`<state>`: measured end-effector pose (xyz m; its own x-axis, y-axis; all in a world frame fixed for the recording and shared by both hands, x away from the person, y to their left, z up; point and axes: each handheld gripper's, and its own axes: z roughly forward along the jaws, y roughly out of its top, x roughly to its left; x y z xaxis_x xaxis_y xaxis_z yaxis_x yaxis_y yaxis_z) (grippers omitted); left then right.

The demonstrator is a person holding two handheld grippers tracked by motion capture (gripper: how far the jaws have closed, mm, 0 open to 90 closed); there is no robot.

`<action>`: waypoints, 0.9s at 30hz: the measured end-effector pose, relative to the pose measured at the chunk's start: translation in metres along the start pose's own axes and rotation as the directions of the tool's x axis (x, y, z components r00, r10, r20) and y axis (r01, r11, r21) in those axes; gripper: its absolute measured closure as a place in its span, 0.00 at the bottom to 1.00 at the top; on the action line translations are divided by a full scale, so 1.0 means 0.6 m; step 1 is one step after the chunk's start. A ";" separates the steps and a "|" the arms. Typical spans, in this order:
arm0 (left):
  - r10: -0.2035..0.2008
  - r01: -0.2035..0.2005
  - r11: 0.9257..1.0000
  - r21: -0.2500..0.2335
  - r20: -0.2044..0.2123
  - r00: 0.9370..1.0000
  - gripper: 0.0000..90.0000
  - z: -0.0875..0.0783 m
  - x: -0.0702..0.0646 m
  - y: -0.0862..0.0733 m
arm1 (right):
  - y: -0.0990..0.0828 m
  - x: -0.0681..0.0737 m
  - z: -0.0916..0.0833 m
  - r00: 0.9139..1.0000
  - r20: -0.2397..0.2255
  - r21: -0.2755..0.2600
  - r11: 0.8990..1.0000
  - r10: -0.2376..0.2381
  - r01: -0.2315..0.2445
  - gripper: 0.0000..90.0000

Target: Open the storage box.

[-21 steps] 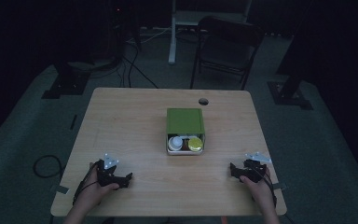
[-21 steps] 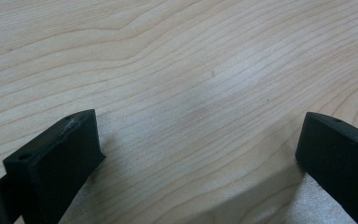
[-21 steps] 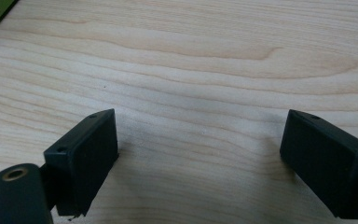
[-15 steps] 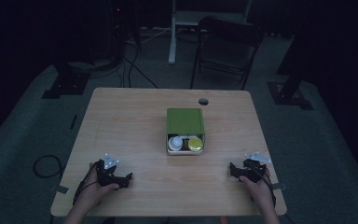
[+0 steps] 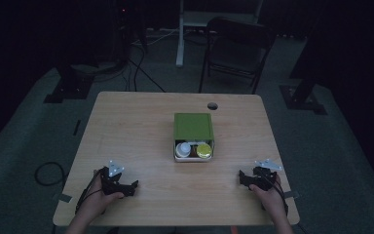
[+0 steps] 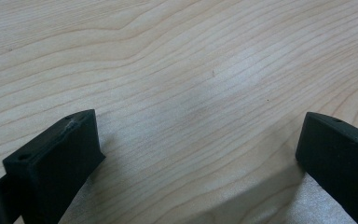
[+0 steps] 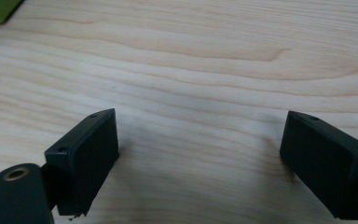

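1. While both hands are rested at the near edge of the table, the left gripper is kept low on the wood at the person's left, its jaws spread wide with nothing but bare wood grain between them, as seen in the left gripper view.
2. At the near right, the right gripper is likewise held released; in the right gripper view its two black jaws are parted over bare table, and nothing is grasped.
3. Both grippers are judged to be parked symmetrically on either side, well apart from the work, so that either one can be sent forward as needed.
4. Farther in, near the middle of the table, the green box is found, its green top covering the far part while the near end is left open toward the person.
5. Inside that open end, a white-capped container and a yellow-lidded container are seen side by side, apparently presented there for easy reach.
6. Beyond the box, a round cable hole is set into the far edge of the table.
7. Farthest back, a dark folding chair is left standing on the floor.
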<state>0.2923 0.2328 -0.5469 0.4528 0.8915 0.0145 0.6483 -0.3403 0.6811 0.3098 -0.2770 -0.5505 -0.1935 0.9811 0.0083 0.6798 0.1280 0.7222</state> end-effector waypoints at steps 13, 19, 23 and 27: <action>-0.001 0.001 1.000 -0.001 0.000 1.000 0.00 0.000 0.000 0.000 | 0.008 0.034 -0.002 0.987 0.031 -0.030 0.986 -0.161 0.161 0.16; 0.000 0.000 1.000 -0.001 0.000 1.000 0.00 0.000 0.000 0.000 | 0.013 0.052 -0.008 0.971 0.067 -0.055 0.971 -0.229 0.233 0.17; 0.000 0.000 1.000 -0.001 0.000 1.000 0.00 0.000 0.000 0.000 | 0.017 0.066 -0.013 0.950 0.112 -0.072 0.951 -0.291 0.299 0.17; -0.001 0.001 1.000 -0.001 0.000 1.000 0.00 0.000 0.000 0.000 | 0.018 0.086 -0.017 0.923 0.140 -0.099 0.923 -0.357 0.372 0.18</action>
<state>0.2923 0.2327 -0.5469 0.4524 0.8917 0.0141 0.6478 -0.3394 0.6820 0.2998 -0.2265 -0.5353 -0.3222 0.8807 -0.3472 0.4853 0.4686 0.7382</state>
